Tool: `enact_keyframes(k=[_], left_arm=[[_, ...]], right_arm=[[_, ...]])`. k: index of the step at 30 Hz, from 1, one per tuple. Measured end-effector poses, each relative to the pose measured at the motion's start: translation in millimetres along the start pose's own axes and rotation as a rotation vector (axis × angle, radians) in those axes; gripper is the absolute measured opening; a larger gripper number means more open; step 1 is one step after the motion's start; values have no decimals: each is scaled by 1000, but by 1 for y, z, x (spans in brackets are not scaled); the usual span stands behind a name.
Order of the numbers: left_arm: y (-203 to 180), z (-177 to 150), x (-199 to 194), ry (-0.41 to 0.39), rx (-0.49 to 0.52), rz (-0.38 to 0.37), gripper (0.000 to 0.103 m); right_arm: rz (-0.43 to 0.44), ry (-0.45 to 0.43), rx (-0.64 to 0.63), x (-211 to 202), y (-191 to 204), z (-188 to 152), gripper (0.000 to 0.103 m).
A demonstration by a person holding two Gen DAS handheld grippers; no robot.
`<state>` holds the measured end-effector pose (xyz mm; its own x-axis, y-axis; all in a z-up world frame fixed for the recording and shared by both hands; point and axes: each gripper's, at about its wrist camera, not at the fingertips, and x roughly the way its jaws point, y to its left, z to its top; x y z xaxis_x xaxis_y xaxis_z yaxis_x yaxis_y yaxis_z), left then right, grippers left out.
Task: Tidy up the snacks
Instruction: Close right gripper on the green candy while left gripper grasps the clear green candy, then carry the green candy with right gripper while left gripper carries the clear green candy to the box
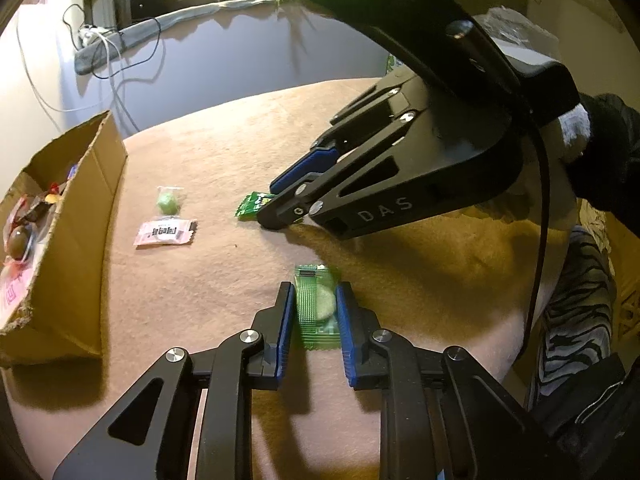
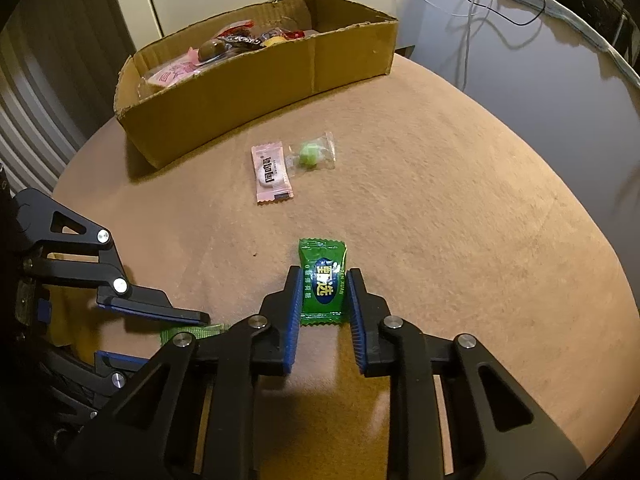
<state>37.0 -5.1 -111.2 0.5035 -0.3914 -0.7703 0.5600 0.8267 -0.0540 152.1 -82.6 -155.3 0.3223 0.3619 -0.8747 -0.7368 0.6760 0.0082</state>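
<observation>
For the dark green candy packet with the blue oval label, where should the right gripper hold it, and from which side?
Grip the dark green packet across its two long edges, at the padded middle, coming from above. It lies flat on the table, and the right gripper already has its open jaws on both sides of it, so closing there probably suffices.

2 close wrist views, shared table (image 1: 224,152), box (image 2: 256,92), perhaps angled

Both the left claw (image 1: 316,312) and the right claw (image 2: 324,300) are matte black linkages with triangular cut-outs, round silver screws and ribbed blue finger pads, the right one stamped "DAS", trailing a black cable, and gripped by a black-and-white gloved hand (image 1: 600,152).
</observation>
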Motion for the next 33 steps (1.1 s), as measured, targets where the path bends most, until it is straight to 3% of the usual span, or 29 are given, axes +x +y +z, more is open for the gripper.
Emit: enact_keyframes(k=[9, 19, 33], left_arm=[[10, 1, -4, -19, -45, -1, 19], [28, 10, -24, -105, -119, 37, 19], [61, 29, -50, -223, -194, 132, 19]], right_arm=[[-16, -35, 61, -12, -13, -6, 21], [-25, -101, 142, -34, -28, -7, 21], [-21, -192, 149, -54, -20, 33, 21]])
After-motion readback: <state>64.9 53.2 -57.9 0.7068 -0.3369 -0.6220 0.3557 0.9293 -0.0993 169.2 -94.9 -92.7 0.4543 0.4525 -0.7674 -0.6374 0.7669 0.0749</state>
